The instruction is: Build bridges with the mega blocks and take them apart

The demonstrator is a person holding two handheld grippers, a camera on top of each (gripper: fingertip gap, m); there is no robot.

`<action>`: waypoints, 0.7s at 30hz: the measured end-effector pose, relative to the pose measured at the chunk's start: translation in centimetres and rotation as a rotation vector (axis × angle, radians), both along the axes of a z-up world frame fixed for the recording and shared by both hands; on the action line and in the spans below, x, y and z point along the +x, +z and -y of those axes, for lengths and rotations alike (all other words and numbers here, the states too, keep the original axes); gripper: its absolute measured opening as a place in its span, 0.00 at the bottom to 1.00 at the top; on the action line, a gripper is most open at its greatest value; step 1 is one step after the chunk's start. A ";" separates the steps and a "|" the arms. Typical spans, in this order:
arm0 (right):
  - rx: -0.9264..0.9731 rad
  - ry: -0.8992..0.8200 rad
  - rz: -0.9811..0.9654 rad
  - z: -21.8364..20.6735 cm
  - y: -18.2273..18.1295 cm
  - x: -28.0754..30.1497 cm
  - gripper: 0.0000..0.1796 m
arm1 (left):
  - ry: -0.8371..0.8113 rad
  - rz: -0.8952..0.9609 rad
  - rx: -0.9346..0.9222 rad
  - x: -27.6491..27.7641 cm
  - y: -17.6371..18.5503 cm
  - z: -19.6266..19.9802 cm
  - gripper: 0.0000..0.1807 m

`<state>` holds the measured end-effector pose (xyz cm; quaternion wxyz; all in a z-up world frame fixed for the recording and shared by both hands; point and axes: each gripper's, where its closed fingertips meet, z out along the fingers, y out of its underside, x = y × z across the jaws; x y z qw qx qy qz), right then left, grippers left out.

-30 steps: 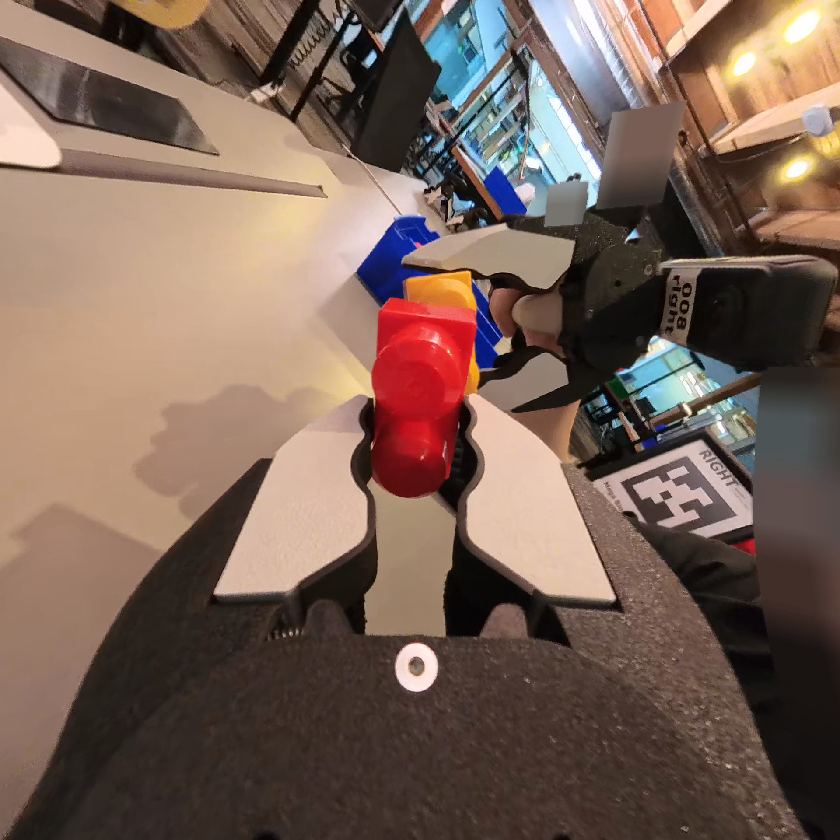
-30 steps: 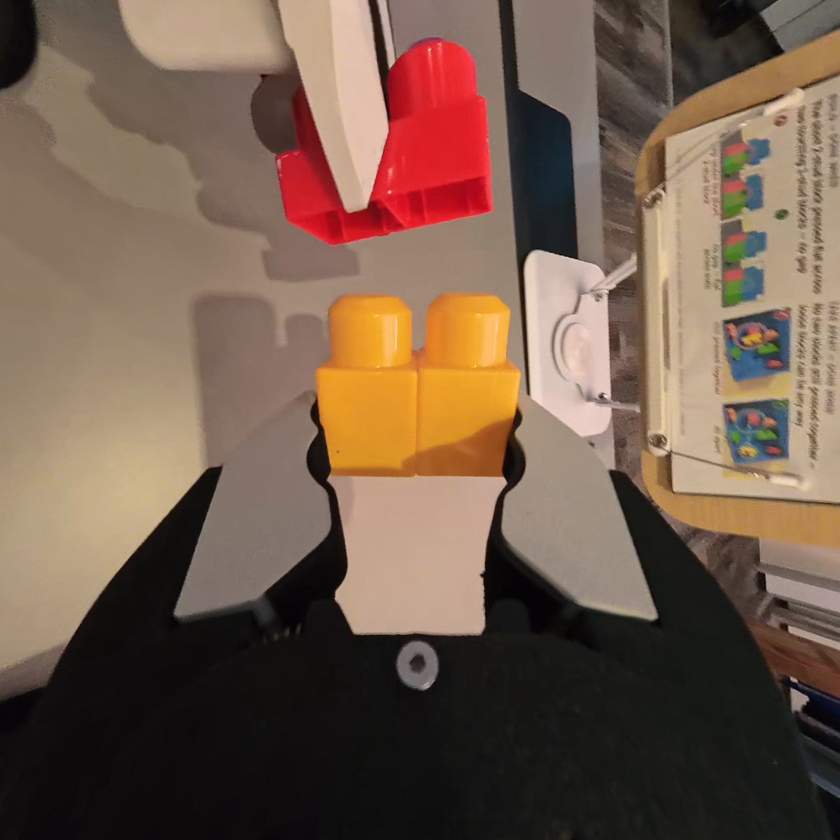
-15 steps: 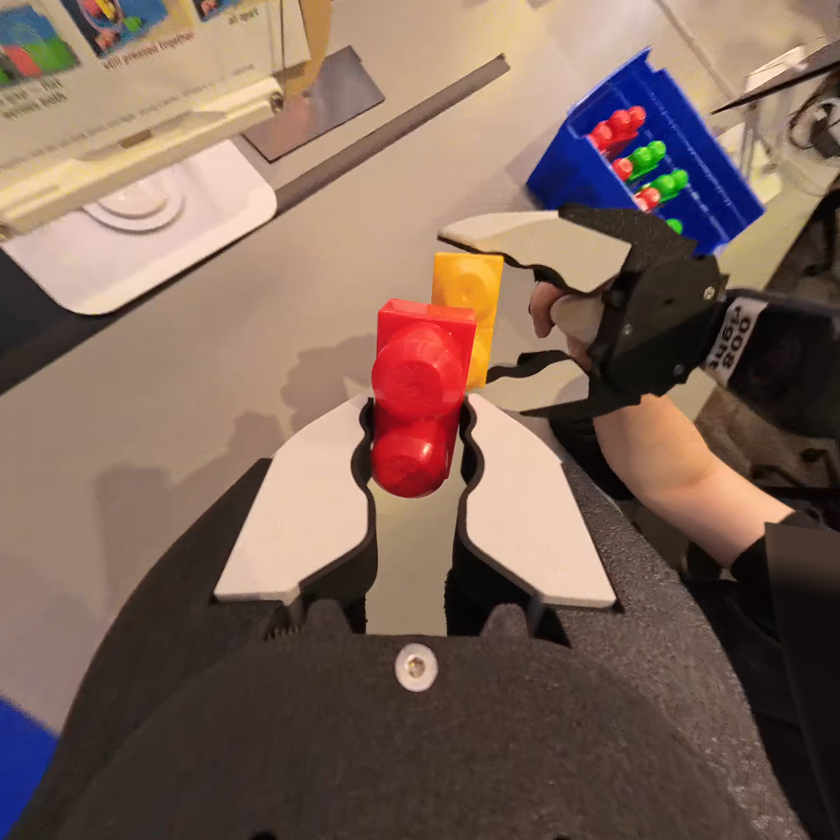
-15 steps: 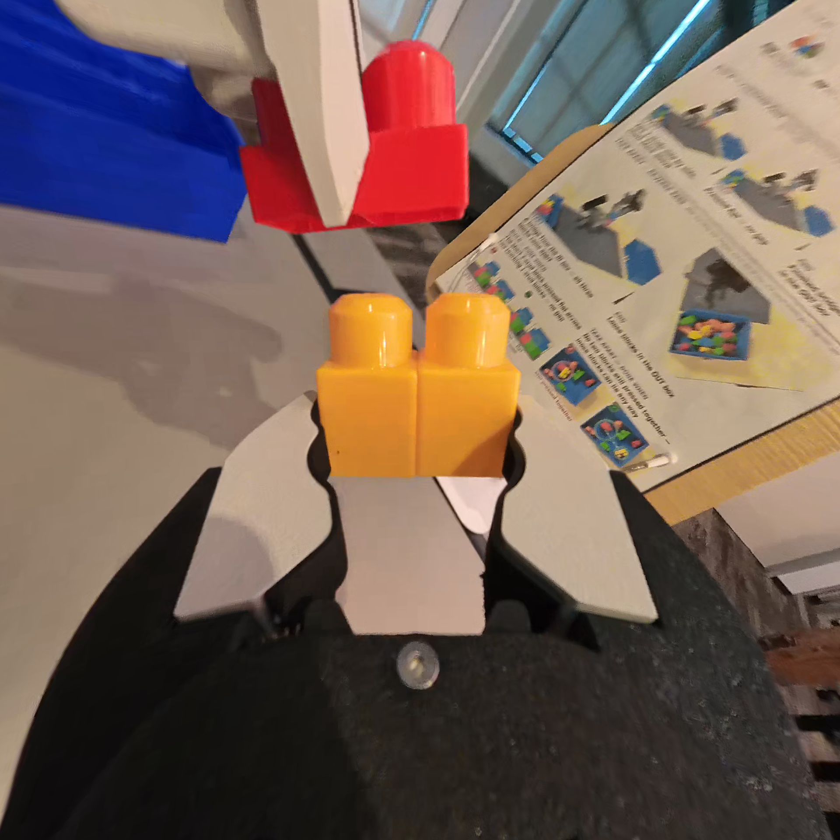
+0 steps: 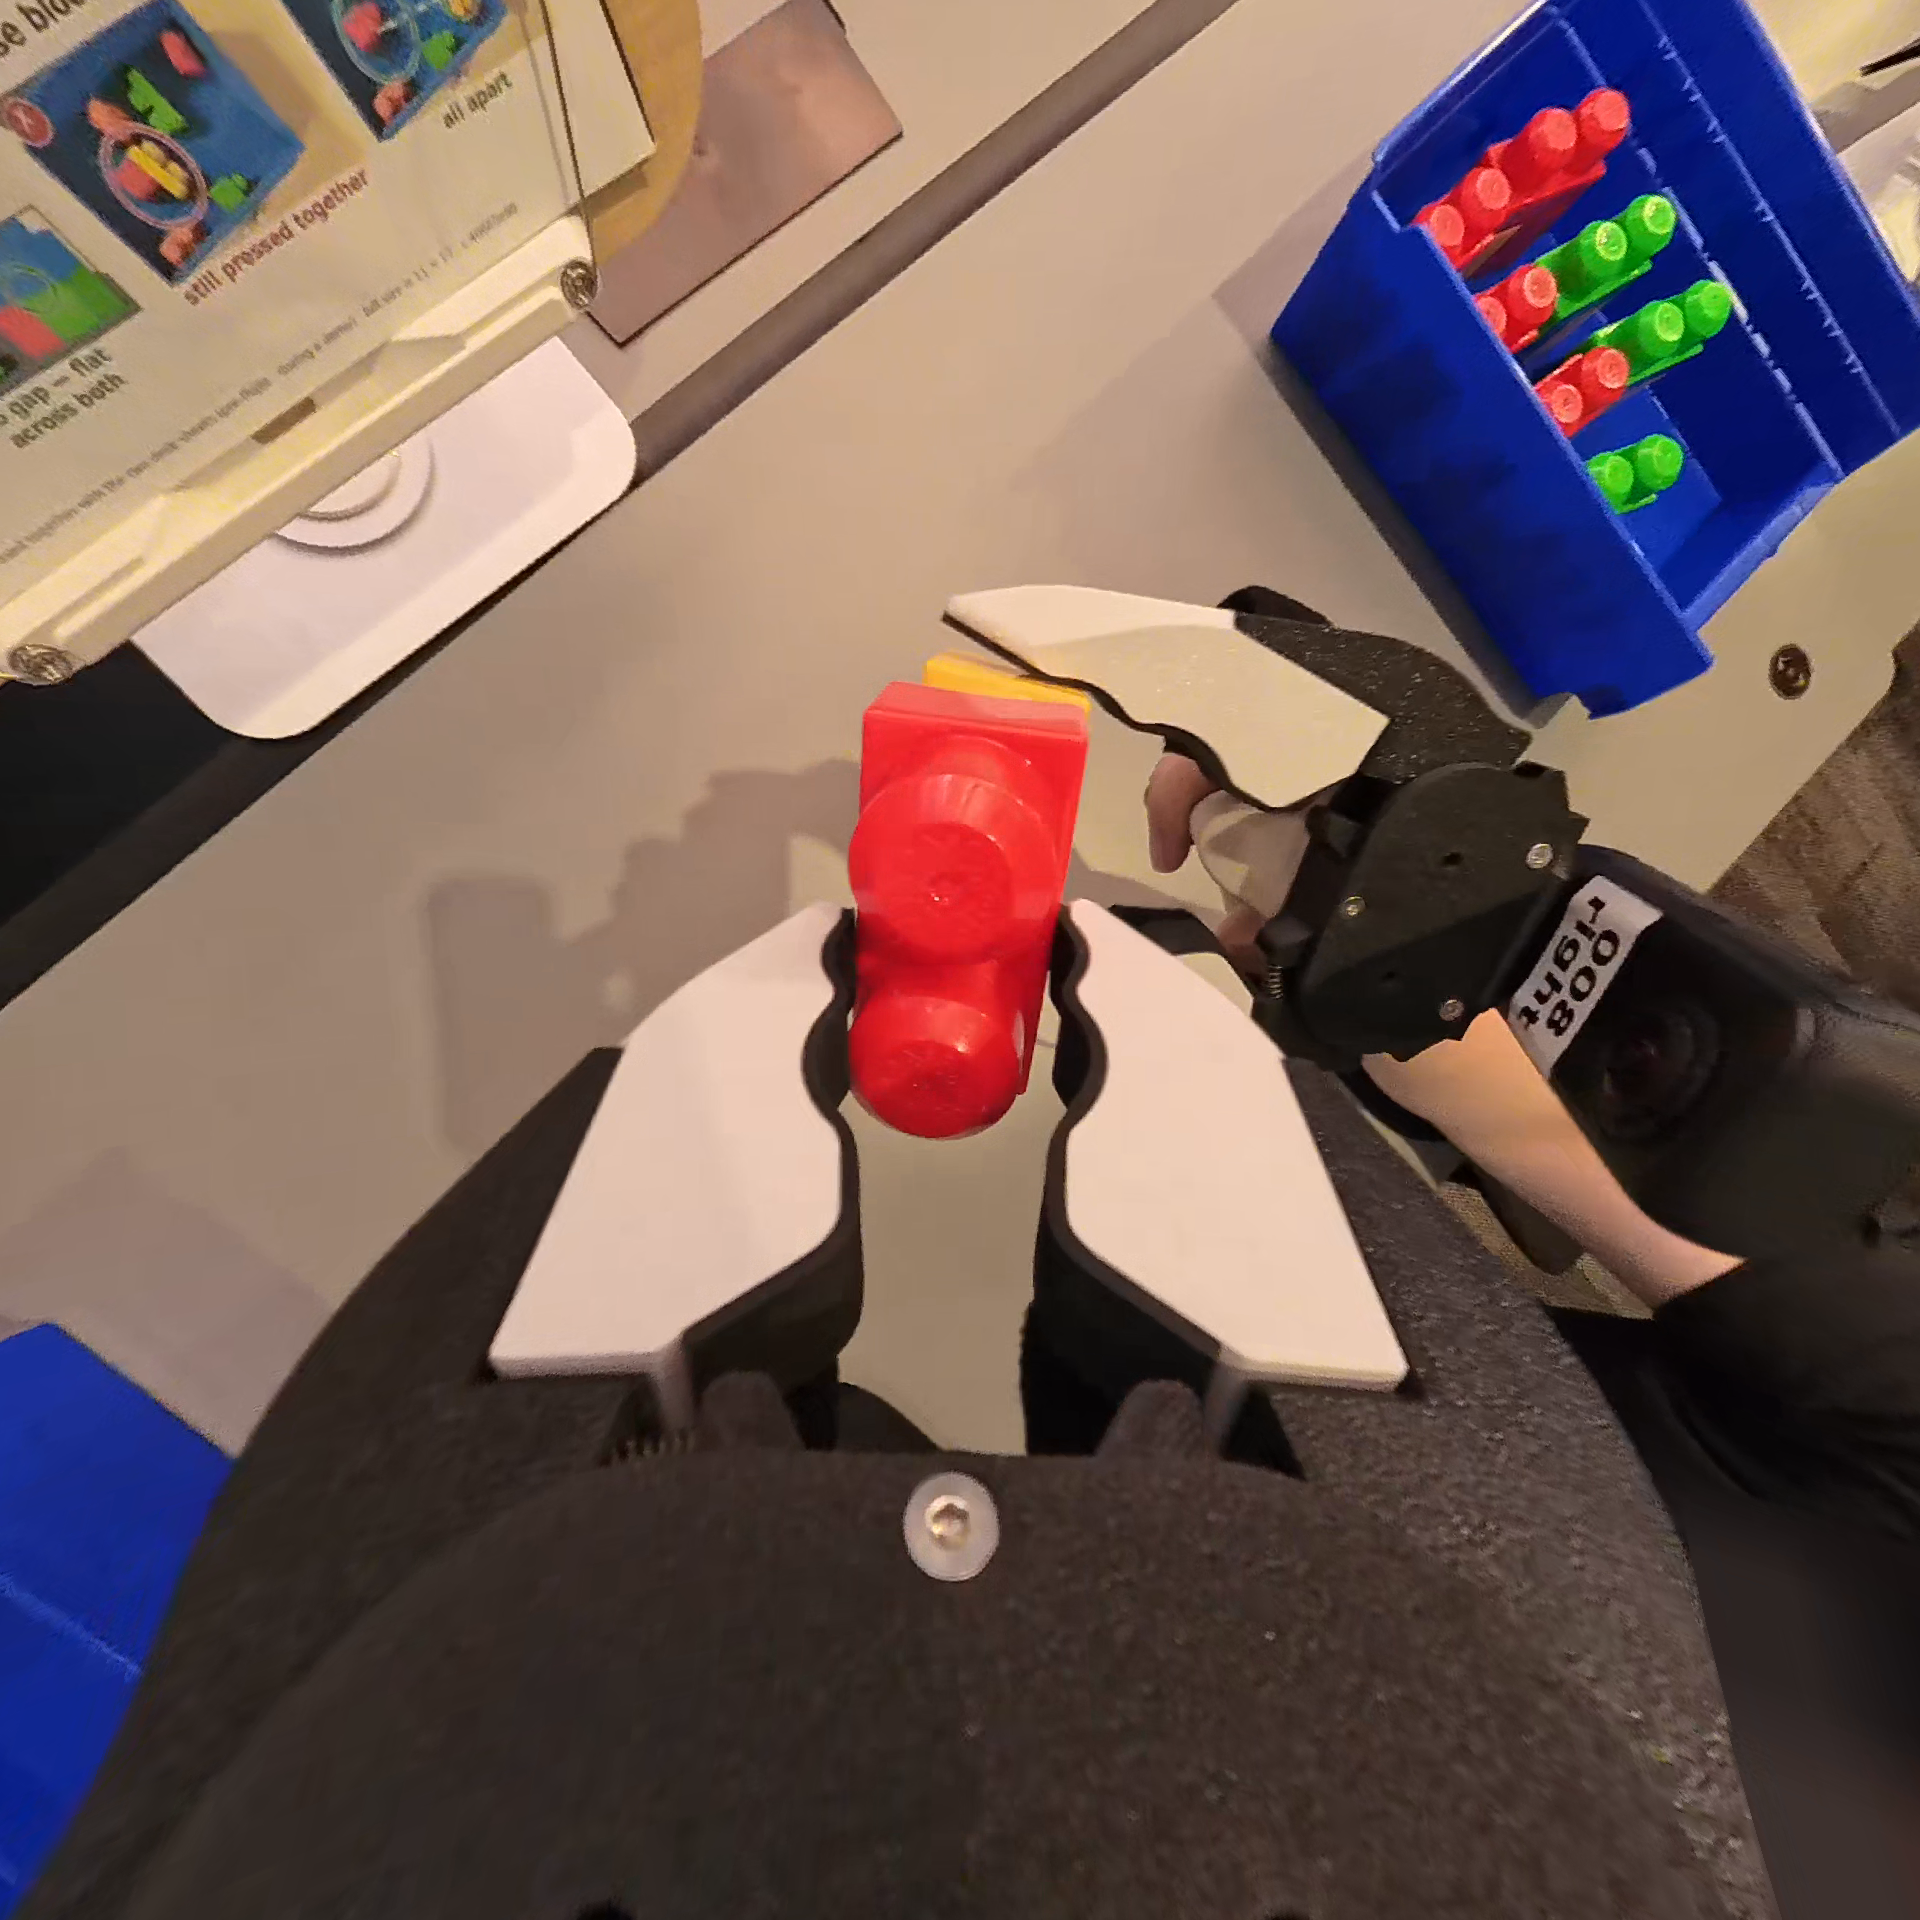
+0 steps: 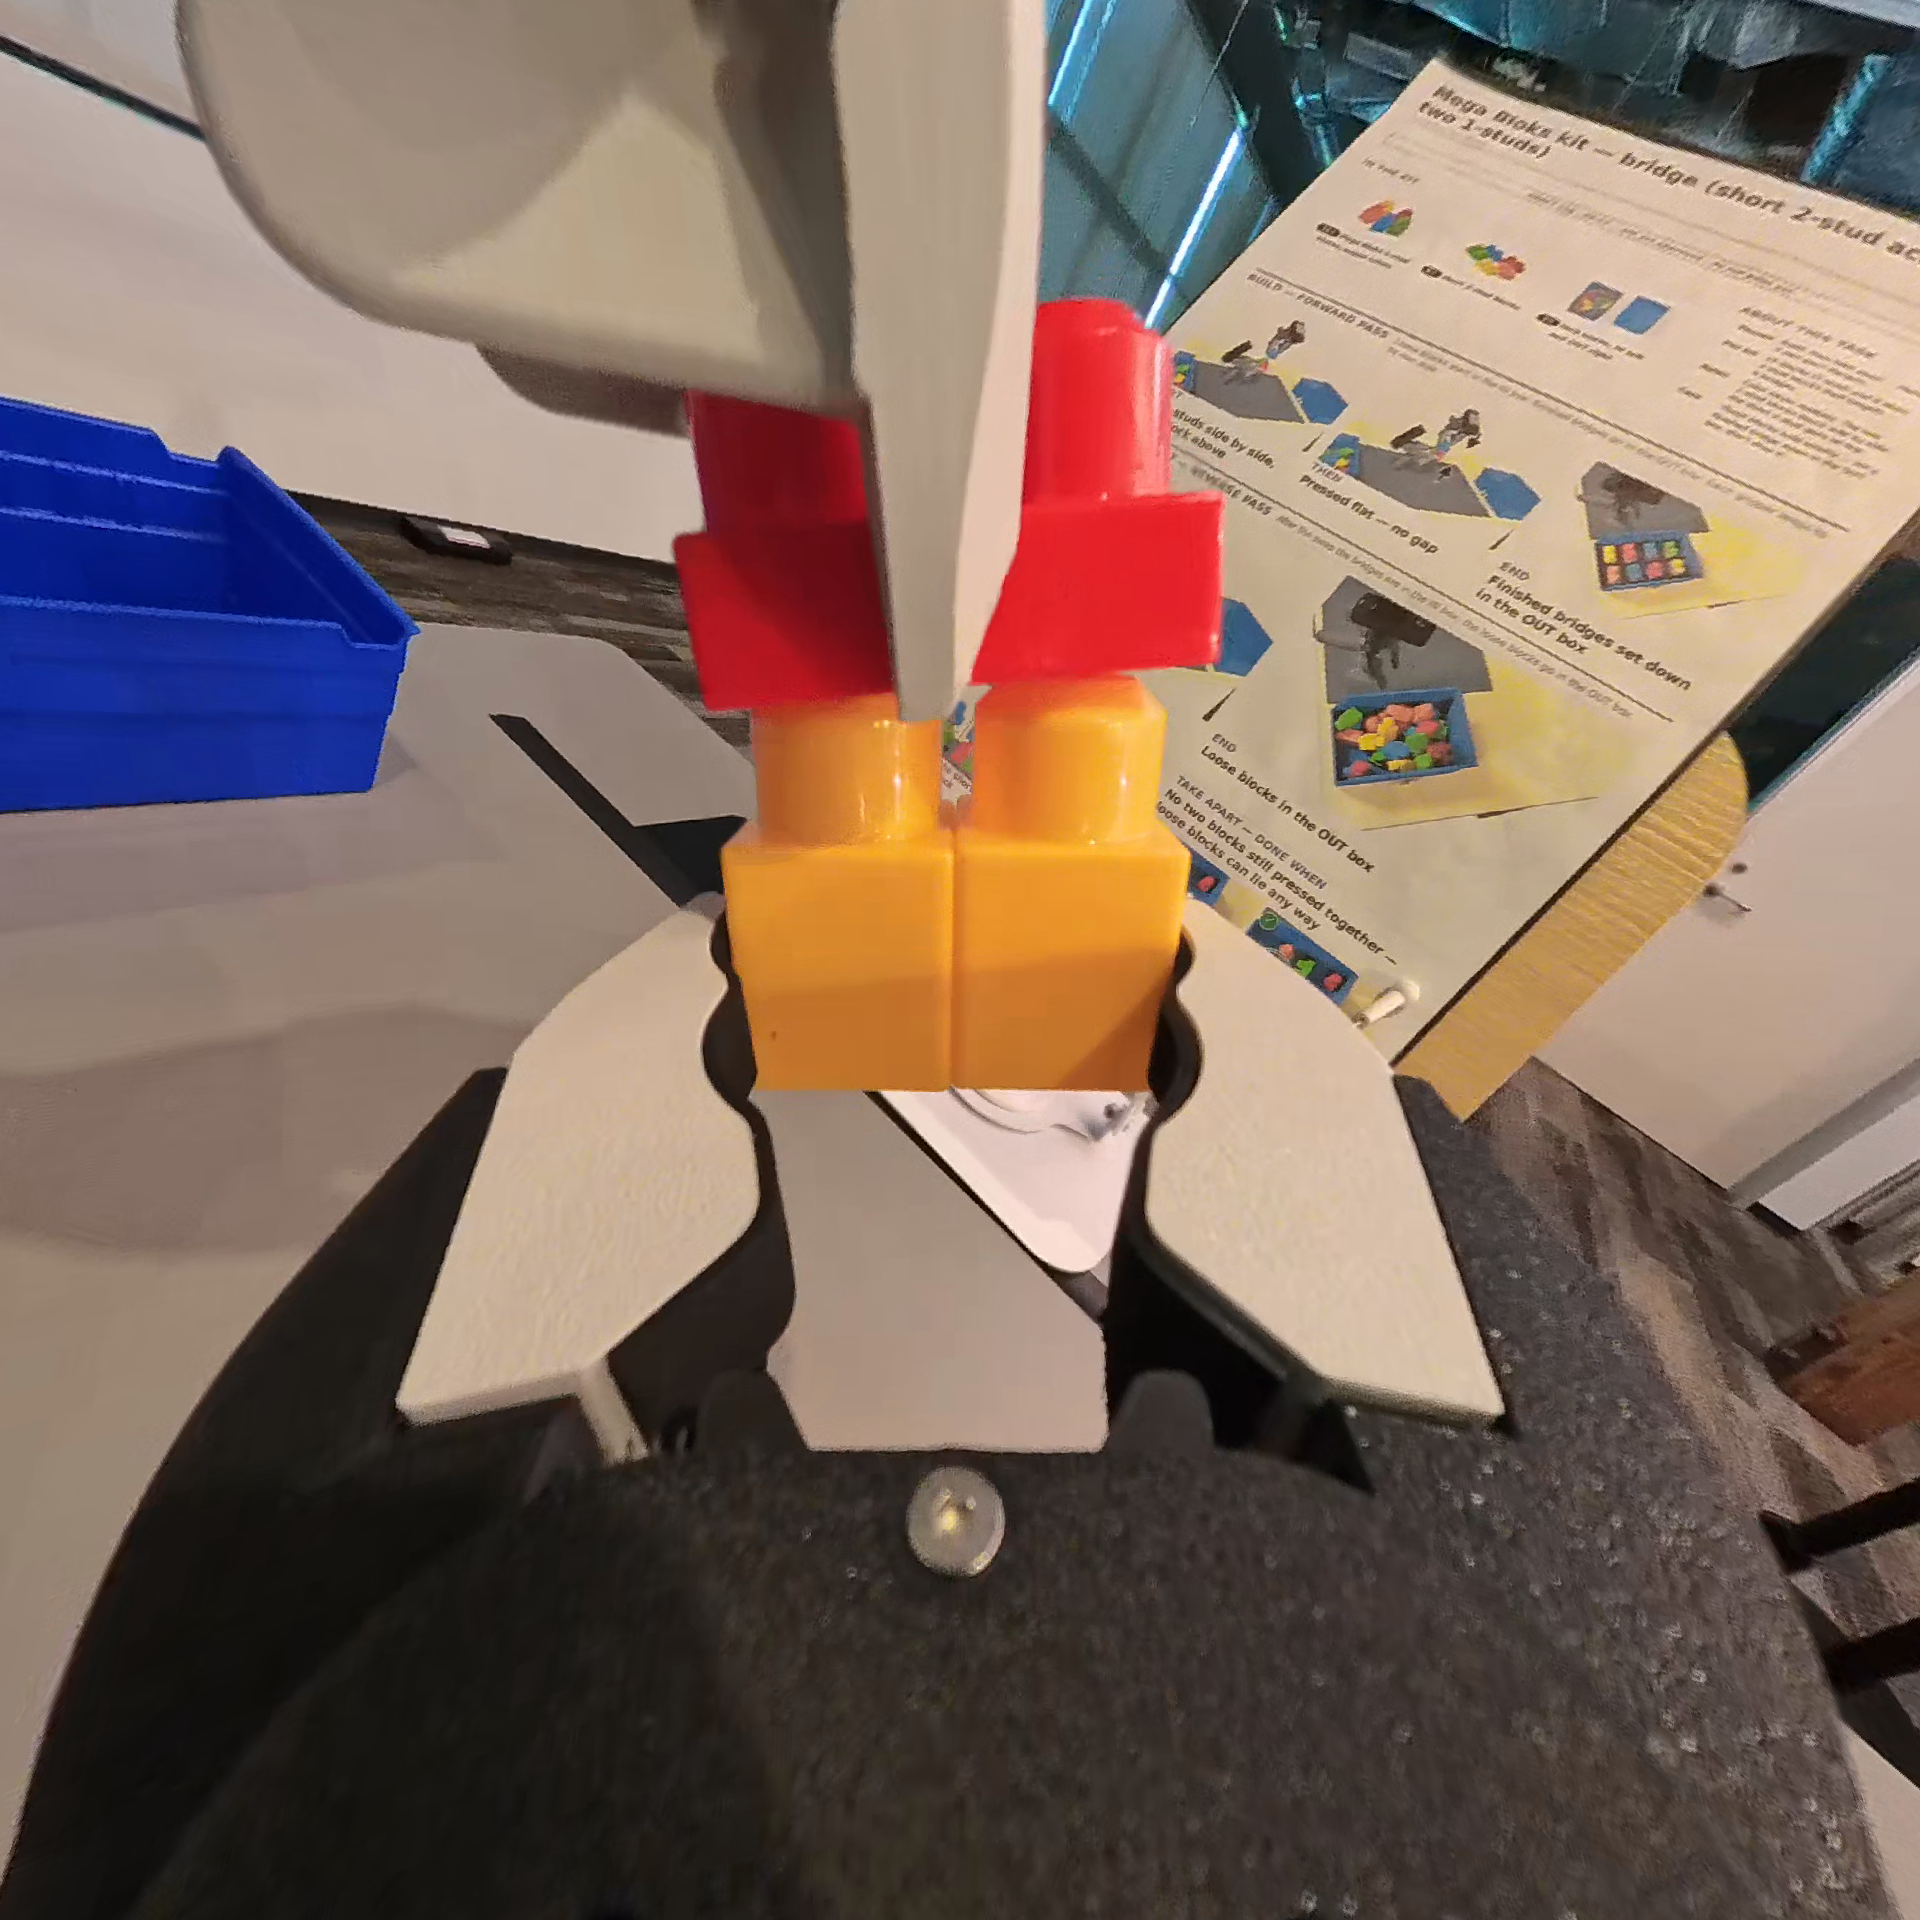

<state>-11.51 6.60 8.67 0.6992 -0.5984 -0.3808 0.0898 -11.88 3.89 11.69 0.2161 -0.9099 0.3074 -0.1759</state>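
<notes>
The left tongs [image 5: 951,1023], clamped on the red block [image 6: 1101,582], hold it directly over the studs of the two orange blocks [image 6: 956,935] clamped side by side in the right tongs [image 6: 951,997]; its long axis seems to span both, touching but apparently not pressed home.

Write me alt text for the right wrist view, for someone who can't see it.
The right claw grips two orange blocks side by side, studs up, while the left claw lowers a red block onto the studs, slightly tilted and not yet pressed flat. A blue bin sits at left and an illustrated instruction sheet stands at right.
</notes>
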 end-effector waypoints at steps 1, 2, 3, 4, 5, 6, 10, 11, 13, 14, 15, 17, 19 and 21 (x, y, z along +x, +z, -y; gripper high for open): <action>0.000 0.007 -0.011 0.0 0.2 0.1 0.42 | -0.009 -0.005 0.006 0.1 0.0 0.0 0.20; 0.002 0.023 -0.026 0.2 0.4 0.1 0.42 | -0.025 -0.014 0.005 0.2 -0.1 0.0 0.20; -0.003 0.040 -0.037 0.3 0.5 0.0 0.42 | -0.040 -0.016 -0.001 0.4 -0.1 0.2 0.20; -0.005 0.046 -0.042 0.4 0.6 0.0 0.42 | -0.047 -0.019 -0.006 0.5 -0.2 0.3 0.20; 0.001 0.048 -0.043 0.4 0.7 0.1 0.42 | -0.051 -0.019 -0.008 0.6 -0.2 0.3 0.20; 0.008 0.049 -0.042 0.4 0.8 0.1 0.42 | -0.057 -0.022 -0.012 0.6 -0.1 0.4 0.20; 0.018 0.058 -0.038 0.6 0.9 0.1 0.42 | -0.064 -0.049 -0.033 0.7 -0.2 0.5 0.20; 0.021 0.057 -0.038 0.6 0.9 0.1 0.42 | -0.064 -0.057 -0.036 0.7 -0.2 0.5 0.20; 0.034 0.053 -0.039 0.7 1.1 0.1 0.42 | -0.074 -0.075 -0.035 0.8 -0.2 0.7 0.20; 0.039 0.050 -0.040 0.7 1.1 0.2 0.42 | -0.080 -0.083 -0.031 0.8 -0.2 0.7 0.20; 0.039 0.055 -0.046 0.8 1.2 0.2 0.42 | -0.086 -0.087 -0.035 0.8 -0.1 0.8 0.20; 0.050 0.067 -0.061 0.9 1.4 0.3 0.41 | -0.096 -0.080 -0.050 1.0 0.0 1.0 0.20; 0.043 0.068 -0.060 1.0 1.5 0.4 0.41 | -0.107 -0.093 -0.056 1.1 0.1 1.0 0.20; 0.038 0.064 -0.059 0.9 1.5 0.5 0.41 | -0.115 -0.112 -0.051 1.2 0.1 1.0 0.19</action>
